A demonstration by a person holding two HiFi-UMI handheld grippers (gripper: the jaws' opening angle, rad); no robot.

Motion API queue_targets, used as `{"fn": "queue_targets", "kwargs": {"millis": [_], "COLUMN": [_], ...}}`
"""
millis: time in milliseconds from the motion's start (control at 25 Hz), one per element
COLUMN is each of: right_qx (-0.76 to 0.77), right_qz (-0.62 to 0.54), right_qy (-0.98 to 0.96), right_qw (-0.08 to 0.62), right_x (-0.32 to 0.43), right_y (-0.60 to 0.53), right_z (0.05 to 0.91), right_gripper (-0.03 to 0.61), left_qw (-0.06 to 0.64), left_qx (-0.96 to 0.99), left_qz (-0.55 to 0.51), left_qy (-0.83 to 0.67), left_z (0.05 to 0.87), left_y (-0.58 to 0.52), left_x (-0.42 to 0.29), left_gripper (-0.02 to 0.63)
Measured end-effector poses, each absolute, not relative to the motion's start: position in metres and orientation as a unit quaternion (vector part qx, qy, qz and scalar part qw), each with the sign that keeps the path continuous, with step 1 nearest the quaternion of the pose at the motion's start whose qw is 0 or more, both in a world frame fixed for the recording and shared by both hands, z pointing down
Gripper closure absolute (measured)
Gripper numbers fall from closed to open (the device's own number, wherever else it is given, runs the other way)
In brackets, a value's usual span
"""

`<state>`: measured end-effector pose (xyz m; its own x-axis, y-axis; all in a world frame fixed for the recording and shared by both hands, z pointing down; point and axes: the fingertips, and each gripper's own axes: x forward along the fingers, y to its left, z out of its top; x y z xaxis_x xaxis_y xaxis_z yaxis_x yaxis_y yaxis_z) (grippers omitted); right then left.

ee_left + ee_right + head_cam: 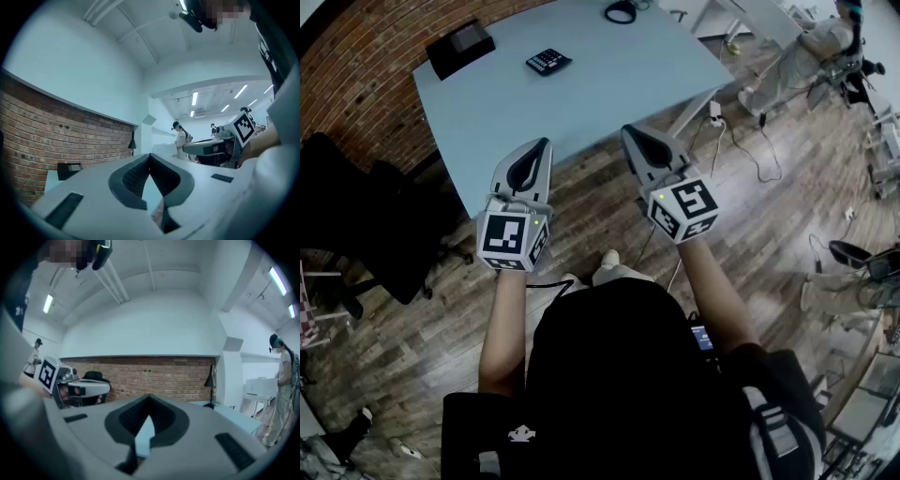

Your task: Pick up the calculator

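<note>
While the left tool (545, 145) hovers, the calculator (548, 62) seems well beyond.

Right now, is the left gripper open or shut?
Shut. On the left gripper the jaw tips meet, nothing between them.

The right gripper (149, 399) faces a brick wall (159, 377), jaws together.

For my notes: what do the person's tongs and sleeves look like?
Both the left tongs and right tongs are light grey shells with black inner linings, each carrying a cube of black-and-white square markers. The person wears a black short-sleeved top.
</note>
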<state>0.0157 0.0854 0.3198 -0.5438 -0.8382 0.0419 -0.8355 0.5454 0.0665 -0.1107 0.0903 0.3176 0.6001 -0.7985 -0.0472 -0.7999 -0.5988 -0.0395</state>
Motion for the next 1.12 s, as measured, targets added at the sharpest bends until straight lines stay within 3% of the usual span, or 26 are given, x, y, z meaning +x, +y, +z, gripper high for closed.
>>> {"fn": "queue_targets", "kwargs": {"millis": [1120], "right_qx": [0.426], "right_qz": [-0.008], "right_qy": [-0.905], "right_qw": [0.019], "right_x": [0.057], "right_y": [0.024], "right_z": [0.333], "right_gripper": [0.574], "left_qw": [0.03], "left_qx": [-0.883], "left_qz": [-0.016], "left_qy": [0.468], "left_z": [0.328], "left_y": [0.032], "left_x": [-0.05], "left_gripper": [0.609]}}
